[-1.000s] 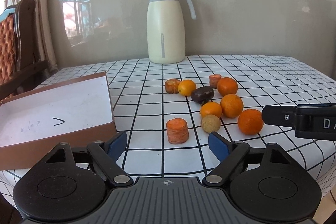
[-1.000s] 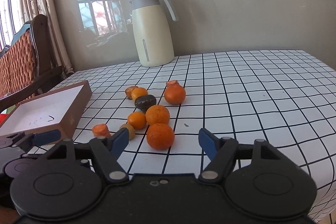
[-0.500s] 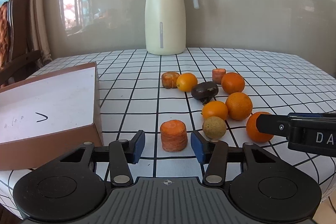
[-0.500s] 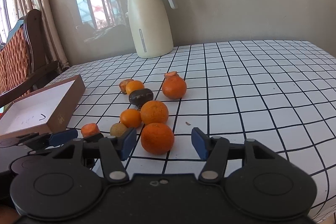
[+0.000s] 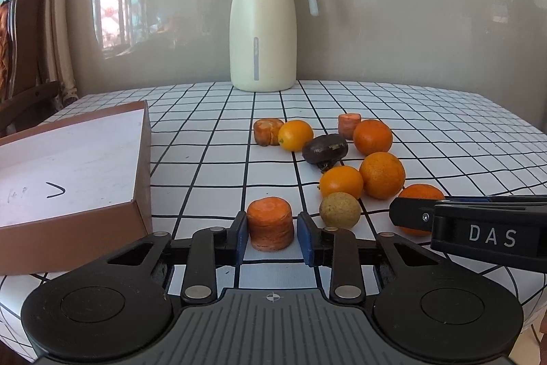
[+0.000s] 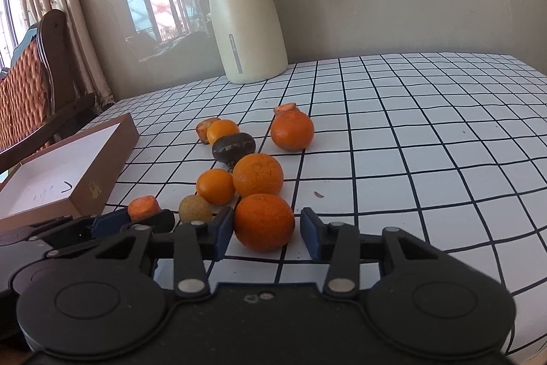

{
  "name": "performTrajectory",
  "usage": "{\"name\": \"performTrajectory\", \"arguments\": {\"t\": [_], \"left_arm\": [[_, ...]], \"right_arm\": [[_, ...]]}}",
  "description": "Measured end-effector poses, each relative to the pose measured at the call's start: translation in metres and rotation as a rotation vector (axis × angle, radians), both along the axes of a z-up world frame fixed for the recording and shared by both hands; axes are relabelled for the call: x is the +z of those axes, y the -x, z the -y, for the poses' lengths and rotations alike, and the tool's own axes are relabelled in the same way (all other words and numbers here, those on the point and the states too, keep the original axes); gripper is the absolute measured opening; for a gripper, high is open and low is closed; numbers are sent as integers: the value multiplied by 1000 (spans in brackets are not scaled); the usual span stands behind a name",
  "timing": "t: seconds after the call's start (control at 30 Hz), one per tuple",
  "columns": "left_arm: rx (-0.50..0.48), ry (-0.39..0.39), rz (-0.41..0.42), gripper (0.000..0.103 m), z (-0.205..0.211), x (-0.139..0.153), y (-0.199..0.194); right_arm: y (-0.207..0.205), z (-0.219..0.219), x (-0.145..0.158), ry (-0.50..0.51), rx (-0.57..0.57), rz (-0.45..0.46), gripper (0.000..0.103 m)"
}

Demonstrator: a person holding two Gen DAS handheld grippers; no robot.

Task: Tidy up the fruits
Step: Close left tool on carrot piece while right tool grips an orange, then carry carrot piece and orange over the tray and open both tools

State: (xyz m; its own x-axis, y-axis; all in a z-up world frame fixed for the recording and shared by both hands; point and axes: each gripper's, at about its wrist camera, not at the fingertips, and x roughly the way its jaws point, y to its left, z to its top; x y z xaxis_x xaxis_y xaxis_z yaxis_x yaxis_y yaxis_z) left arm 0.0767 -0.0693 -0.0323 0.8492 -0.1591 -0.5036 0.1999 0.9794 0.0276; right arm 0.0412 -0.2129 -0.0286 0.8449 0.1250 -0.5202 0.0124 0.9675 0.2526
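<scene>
Several oranges, carrot pieces, a dark fruit (image 5: 324, 148) and a tan round fruit (image 5: 339, 209) lie on the checked tablecloth. My left gripper (image 5: 272, 228) is closing on the nearest carrot piece (image 5: 270, 218), which stands on the cloth with both blue pads against its sides. My right gripper (image 6: 266, 226) is closing around the nearest orange (image 6: 264, 221). Its left pad is at the peel and a small gap shows at its right pad. In the left wrist view the right gripper's finger (image 5: 410, 214) crosses in front of that orange (image 5: 422, 194).
A brown box (image 5: 78, 228) with a white inside sits at the left, close to the carrot piece. A cream jug (image 5: 263, 23) stands at the back by the wall. A wooden chair (image 6: 30, 84) is beyond the table's left edge.
Both grippers moved forward and down toward the fruit. The left jaws went from wide open to pressing on the carrot piece. The right jaws narrowed around the nearest orange.
</scene>
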Motion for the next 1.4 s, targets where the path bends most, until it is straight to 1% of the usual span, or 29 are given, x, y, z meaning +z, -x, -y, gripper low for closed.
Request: {"name": "performTrajectory", "arguments": {"t": [0.17, 0.27, 0.37, 0.47, 0.7, 0.83, 1.1, 1.4], "left_arm": [[1, 19, 3, 29, -2, -1, 1], [5, 27, 5, 29, -2, -1, 1], [7, 51, 1, 29, -4, 0, 3], [4, 47, 20, 29, -4, 3, 6], [7, 41, 30, 29, -9, 7, 14], [2, 39, 52, 29, -14, 13, 23], [19, 56, 99, 29, -41, 28, 41], [104, 79, 153, 29, -86, 43, 56]], "right_arm": [[1, -5, -1, 34, 5, 10, 29], [3, -3, -1, 20, 2, 14, 29], [6, 0, 0, 10, -2, 23, 29], [10, 3, 3, 2, -4, 39, 29], [18, 4, 8, -2, 0, 56, 29], [23, 2, 11, -3, 13, 69, 29], [33, -5, 20, -10, 46, 101, 29], [37, -32, 33, -11, 139, 191, 29]]}}
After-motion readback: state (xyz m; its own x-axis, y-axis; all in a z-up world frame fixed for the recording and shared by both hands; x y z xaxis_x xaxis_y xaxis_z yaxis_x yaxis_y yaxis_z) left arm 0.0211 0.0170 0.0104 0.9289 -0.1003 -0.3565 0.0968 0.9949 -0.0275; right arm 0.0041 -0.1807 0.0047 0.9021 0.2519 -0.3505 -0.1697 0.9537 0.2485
